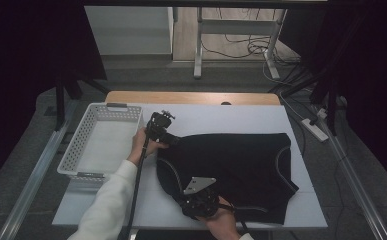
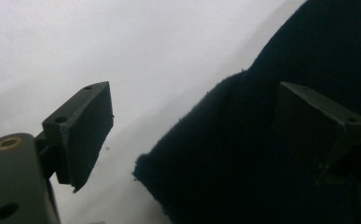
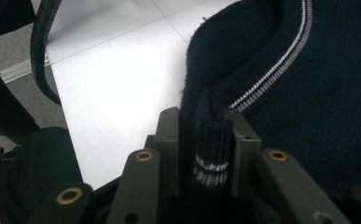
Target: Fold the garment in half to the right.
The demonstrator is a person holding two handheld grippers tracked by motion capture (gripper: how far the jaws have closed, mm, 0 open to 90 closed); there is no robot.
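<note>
Lying flat across the middle and right of the white bench (image 1: pixel 241 117), the dark sweater (image 1: pixel 241 165) has its long axis running roughly from nine o'clock to three o'clock in the high view, with the striped ribbed edge curving along its nine o'clock end and a second striped band near the three o'clock end; which end is the neck cannot be told for certain. The right tool (image 3: pixel 201 154) sits at about six o'clock of the garment, near the bench's front edge, its jaws pressed together on a fold of the ribbed, white-striped trim, which stands pinched upright between them in the right gripper view. The left tool (image 1: pixel 173 139) is at the sweater's upper nine o'clock corner, held in the person's left hand (image 1: pixel 142 145), whose white sleeve (image 1: pixel 108 205) comes up from seven o'clock. In the left gripper view its jaws stand well apart, one over bare bench, the other over the dark knit, with the fuzzy corner of the cloth between them and not gripped. A white perforated basket (image 1: pixel 81 145) stands at nine o'clock of the sweater, just beside the left hand, at the bench's left edge.
</note>
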